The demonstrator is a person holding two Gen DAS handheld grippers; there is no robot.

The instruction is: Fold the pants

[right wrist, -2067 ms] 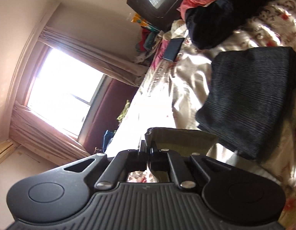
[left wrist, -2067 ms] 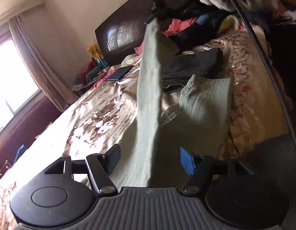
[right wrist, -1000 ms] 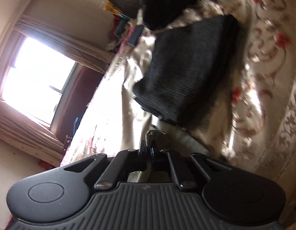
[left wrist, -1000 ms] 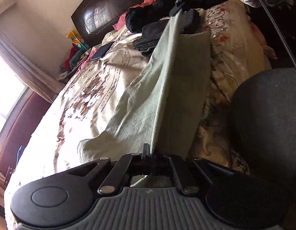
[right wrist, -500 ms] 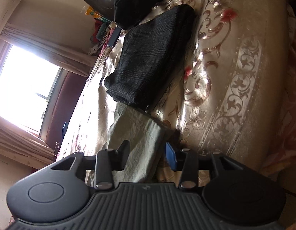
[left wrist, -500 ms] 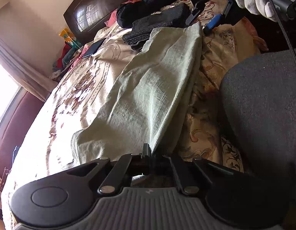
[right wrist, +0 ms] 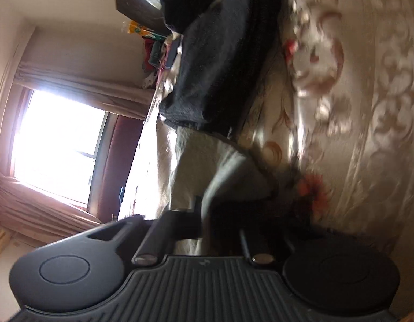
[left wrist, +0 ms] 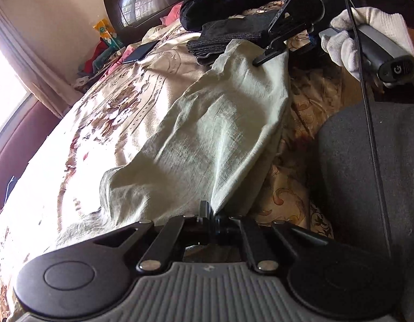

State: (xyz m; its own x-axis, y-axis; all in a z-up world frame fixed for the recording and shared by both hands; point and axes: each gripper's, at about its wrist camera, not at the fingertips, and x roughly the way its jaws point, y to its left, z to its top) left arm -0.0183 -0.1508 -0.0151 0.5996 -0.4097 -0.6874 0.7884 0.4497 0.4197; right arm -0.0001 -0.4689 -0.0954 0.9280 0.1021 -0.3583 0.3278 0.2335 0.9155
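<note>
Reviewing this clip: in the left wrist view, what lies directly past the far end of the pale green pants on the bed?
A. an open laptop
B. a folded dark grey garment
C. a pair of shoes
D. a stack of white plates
B. The far end of the pale green pants meets a folded dark grey garment lying on the floral bedspread; no laptop, plates or shoes show there.

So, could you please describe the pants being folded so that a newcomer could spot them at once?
On the floral bedspread, near the edge closest to the dark chair, lie the pale green pants. Unlike the dark folded garment touching their far end, they are light, linen-like and spread long.
</note>
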